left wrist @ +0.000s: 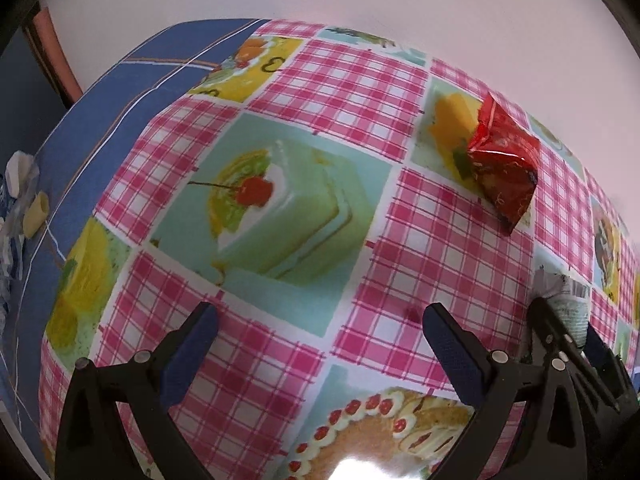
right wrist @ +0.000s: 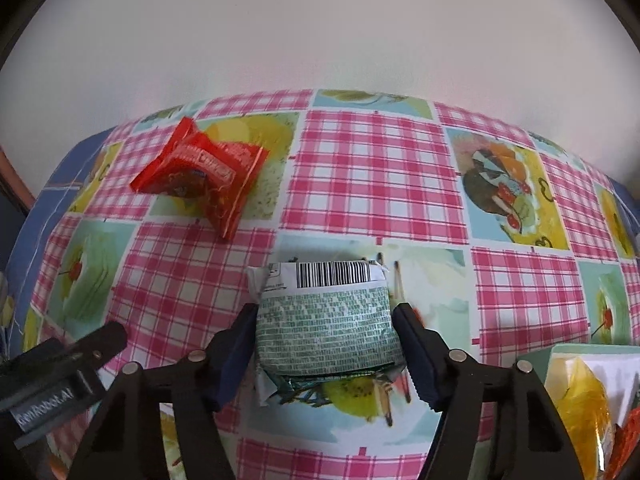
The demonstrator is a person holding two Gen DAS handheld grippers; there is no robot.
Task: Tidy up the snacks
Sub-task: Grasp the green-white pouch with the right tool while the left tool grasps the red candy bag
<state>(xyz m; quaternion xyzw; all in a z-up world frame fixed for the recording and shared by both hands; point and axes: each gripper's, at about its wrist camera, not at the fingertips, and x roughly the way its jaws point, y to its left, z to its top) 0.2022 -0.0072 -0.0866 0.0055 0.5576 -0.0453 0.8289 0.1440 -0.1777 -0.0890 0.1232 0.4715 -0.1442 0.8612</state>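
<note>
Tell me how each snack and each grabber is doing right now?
Green packet: lying barcode side up on the tablecloth, between the right gripper's fingers.
Red packet: lying loose, crumpled, untouched.
Right gripper: around the green packet, pads at its sides.
Left gripper: open, empty, above the cloth.
Yellow packet: in a box at the right edge, partly hidden.

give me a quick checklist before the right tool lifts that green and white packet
1. Green and white packet sits between the right tool's fingers: ok.
2. Pads pressing both sides: left looks touching, right cannot tell.
3. Packet centred in the jaws: ok.
4. Left tool open, holding nothing and clear of the packet: ok.
5. Red packet lies apart, out of the lift path: ok.
6. Drop-off spot chosen: cannot tell; yellow bag lies at the right edge.
</note>
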